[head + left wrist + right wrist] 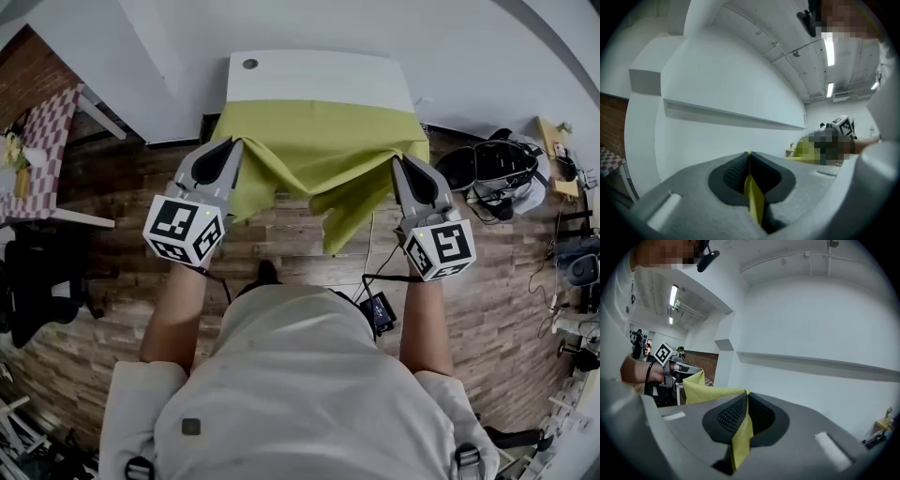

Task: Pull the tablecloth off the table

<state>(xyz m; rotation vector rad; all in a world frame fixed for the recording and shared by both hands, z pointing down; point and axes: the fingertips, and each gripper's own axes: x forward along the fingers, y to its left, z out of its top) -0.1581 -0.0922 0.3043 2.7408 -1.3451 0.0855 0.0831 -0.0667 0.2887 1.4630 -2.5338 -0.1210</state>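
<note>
Cloth (319, 136): yellow-green; it covers the near part of the white tabletop (319, 73); the far strip is bare; the front edge sags between my two tools, above the wood floor (309, 262)
Left tool (232, 142): I've got it clenched on the near left corner; a thin fold is pinched between the pads
Right tool (397, 161): clamped on the near right corner; fabric trails down from the jaws

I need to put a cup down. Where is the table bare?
The far strip of the table, between the wall and the tablecloth, is bare except a small round cap. Nearer, the left gripper and right gripper pinch it.
</note>
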